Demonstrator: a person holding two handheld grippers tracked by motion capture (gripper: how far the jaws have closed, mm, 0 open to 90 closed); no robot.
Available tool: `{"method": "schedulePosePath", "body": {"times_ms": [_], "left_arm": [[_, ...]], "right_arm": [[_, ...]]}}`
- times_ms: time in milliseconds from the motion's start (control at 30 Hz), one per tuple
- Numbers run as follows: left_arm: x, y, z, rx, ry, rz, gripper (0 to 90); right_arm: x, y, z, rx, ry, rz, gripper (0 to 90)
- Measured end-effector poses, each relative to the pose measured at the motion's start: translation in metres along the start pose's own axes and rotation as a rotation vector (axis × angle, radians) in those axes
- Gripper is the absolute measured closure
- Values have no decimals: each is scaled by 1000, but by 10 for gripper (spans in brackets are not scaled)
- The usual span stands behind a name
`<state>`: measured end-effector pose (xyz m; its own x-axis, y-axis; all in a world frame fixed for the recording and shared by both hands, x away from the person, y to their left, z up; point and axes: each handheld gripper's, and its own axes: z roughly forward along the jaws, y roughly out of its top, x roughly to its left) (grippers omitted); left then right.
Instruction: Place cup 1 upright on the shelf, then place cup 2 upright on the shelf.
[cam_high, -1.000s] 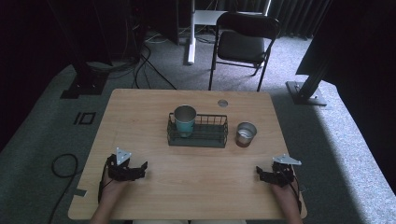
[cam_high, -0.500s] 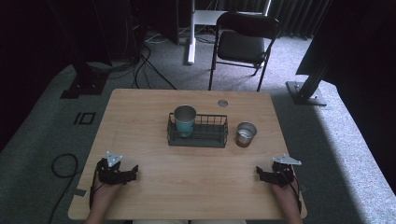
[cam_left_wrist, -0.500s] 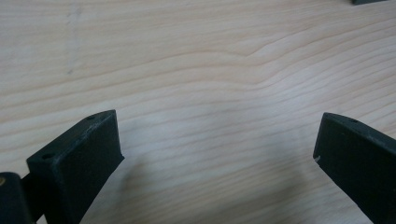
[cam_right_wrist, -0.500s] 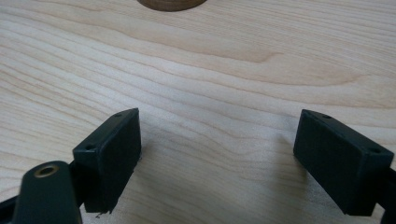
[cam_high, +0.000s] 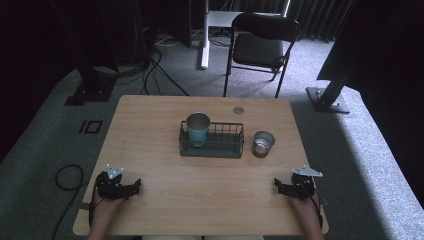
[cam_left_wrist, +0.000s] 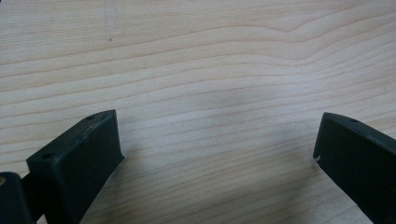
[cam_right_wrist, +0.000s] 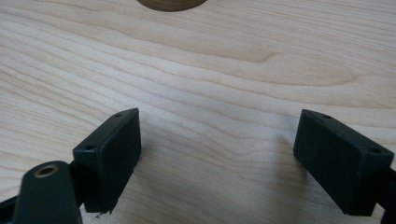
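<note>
My left hand-held gripper (cam_high: 134, 186) rests at the near left corner of the worktop (cam_high: 165, 205), jaws spread wide over bare wood. My right hand-held gripper (cam_high: 278, 185) rests at the near right corner, jaws likewise apart and empty. A teal cup (cam_high: 198, 128) stands upright in the wire basket (cam_high: 222, 148); a metal cup (cam_high: 263, 143) stands just beside the basket's right end.

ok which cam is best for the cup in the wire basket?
High view: the teal cup stands upright in the left end of the wire basket, unobstructed. The left and right gripper views look down at bare wooden tabletop between open jaws.
</note>
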<state>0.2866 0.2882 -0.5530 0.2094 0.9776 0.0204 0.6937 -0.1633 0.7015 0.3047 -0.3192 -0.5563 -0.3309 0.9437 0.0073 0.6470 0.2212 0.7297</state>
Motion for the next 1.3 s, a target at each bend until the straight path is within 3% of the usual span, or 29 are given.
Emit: {"method": "schedulePosePath", "body": {"times_ms": [67,400,633,700,1300], "left_arm": [[1,0,0,11,22,-8,15],[4,0,1,21,3,-23,16],[4,0,1,20,3,-24,15],[4,0,1,20,3,-24,16],[4,0,1,19,0,-23,16]], "right_arm": [[0,0,0,0,-3,3,147],[0,0,0,-1,-8,0,145],[7,0,-1,-19,-60,-48,132],[5,1,0,10,-9,13,141],[6,5,0,38,-11,9,138]]}}
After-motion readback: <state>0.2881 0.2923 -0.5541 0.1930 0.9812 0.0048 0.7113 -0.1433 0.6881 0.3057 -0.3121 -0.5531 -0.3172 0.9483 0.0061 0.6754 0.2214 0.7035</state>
